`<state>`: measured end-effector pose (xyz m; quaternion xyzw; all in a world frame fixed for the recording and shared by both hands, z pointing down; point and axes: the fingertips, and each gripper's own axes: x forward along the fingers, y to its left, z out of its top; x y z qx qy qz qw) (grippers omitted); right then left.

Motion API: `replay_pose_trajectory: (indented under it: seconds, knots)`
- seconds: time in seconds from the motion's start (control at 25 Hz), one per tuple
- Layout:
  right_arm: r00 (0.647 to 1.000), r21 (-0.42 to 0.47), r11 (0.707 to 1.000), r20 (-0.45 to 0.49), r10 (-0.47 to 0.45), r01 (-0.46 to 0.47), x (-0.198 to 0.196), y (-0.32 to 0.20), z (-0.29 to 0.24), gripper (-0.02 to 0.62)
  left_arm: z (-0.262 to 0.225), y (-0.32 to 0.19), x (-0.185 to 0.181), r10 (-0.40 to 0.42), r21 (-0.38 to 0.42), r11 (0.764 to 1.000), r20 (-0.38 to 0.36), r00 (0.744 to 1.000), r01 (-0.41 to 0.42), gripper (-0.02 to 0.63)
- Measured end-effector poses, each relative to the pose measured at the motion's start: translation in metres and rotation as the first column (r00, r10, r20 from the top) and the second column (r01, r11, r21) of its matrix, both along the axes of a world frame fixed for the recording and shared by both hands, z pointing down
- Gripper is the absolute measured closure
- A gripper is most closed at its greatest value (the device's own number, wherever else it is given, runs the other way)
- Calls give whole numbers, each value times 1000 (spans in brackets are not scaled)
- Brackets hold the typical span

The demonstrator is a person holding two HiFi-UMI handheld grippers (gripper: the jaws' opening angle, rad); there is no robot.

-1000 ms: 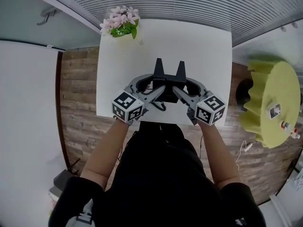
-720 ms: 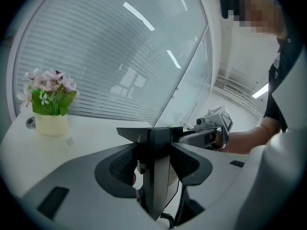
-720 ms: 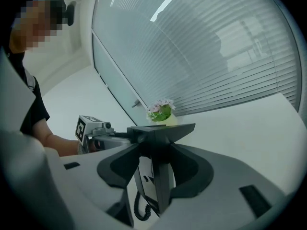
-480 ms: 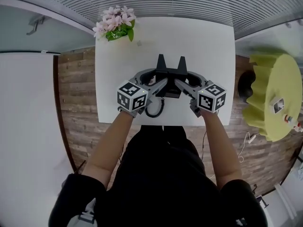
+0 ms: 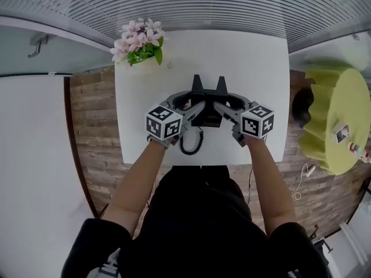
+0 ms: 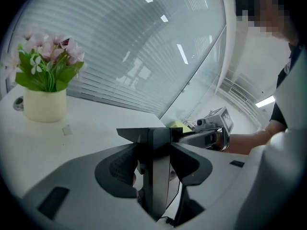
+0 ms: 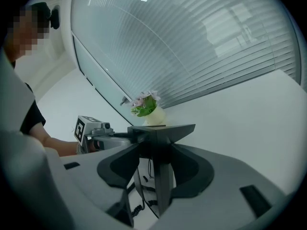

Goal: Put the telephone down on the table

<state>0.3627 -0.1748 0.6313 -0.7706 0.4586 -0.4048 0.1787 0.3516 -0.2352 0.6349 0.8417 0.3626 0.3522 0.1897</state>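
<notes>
A black telephone (image 5: pixel 208 118) hangs between my two grippers over the near middle of the white table (image 5: pixel 255 62). Its coiled cord (image 5: pixel 191 145) loops down toward the table's front edge. My left gripper (image 5: pixel 197 88) is shut on the telephone's left side, where a dark slab sits between the jaws (image 6: pixel 158 176). My right gripper (image 5: pixel 221 88) is shut on the right side (image 7: pixel 160 176), and the telephone body (image 7: pixel 144 183) shows below it. I cannot tell whether the telephone touches the table.
A cream pot of pink flowers (image 5: pixel 139 42) (image 6: pixel 45 104) (image 7: pixel 152 114) stands at the table's far left corner, with a small scrap (image 6: pixel 67 130) beside it. A yellow round table (image 5: pixel 336 114) stands to the right over wooden floor. A slatted glass wall lies behind.
Both grippers, still shut on the telephone, have shifted slightly. The coiled cord now hangs in a longer loop near the table's front edge.
</notes>
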Motion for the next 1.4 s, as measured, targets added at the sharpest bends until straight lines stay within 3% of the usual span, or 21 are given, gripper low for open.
replay_pose_trajectory:
  seconds: [0.84,1.4]
  knots:
    - [984,-7,999,175,43,-43,43,-11,44,382,44,-11,38,-76,-28,996,180,981,82,388]
    - [979,-34,998,198,54,-48,45,-10,46,377,44,-12,40,-125,-21,991,158,979,130,383]
